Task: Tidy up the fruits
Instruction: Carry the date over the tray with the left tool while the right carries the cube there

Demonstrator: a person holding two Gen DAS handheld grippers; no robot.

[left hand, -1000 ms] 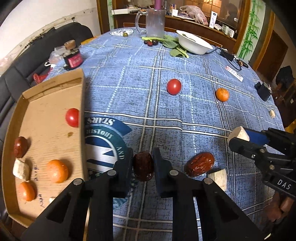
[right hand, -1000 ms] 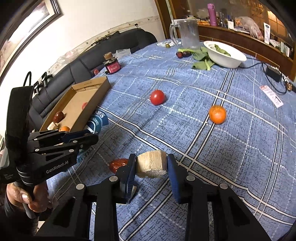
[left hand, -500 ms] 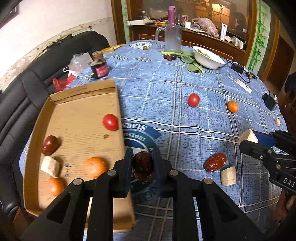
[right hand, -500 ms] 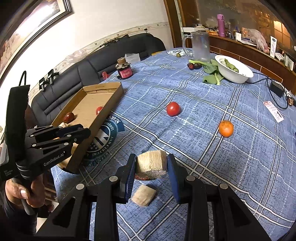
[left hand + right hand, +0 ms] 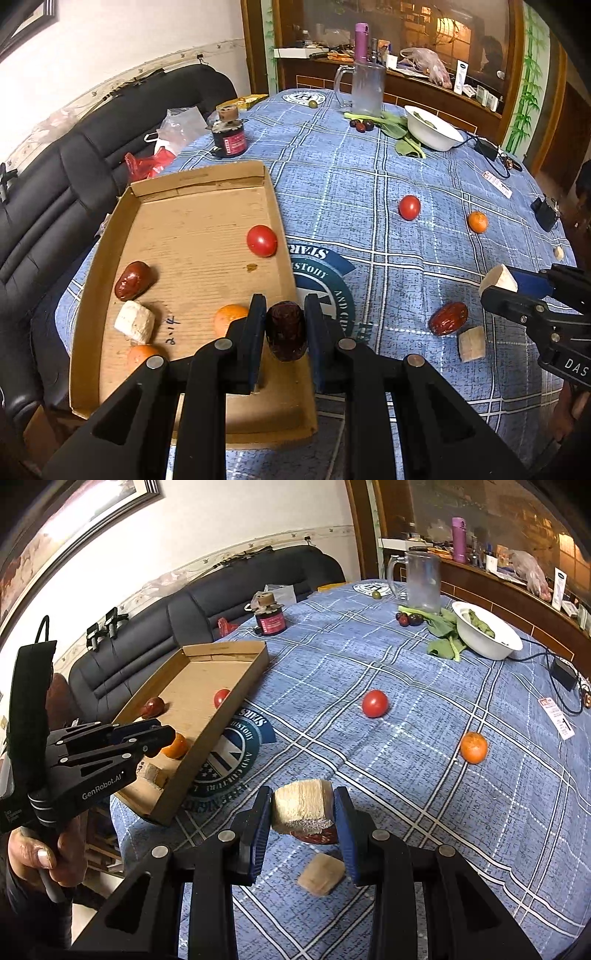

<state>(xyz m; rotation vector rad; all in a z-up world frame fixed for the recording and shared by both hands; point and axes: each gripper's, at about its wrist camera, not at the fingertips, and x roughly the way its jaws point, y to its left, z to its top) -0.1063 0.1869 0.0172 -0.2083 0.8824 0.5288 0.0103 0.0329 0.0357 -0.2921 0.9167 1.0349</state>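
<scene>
Over box (image 5: 177,229) edge | left gripper (image 5: 285,325) pinches date (image 5: 286,330) | right gripper (image 5: 302,808) – clamps pale chunk (image 5: 301,805)

left gripper (image 5: 285,334) | carried date (image 5: 286,329) from tablecloth to over cardboard tray (image 5: 107,236)

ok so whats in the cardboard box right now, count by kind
tomato: 1
red date: 1
orange: 2
pale chunk: 1
total: 5 in view in the cardboard box; the left gripper, shut on a held date, hides the near corner.
</scene>
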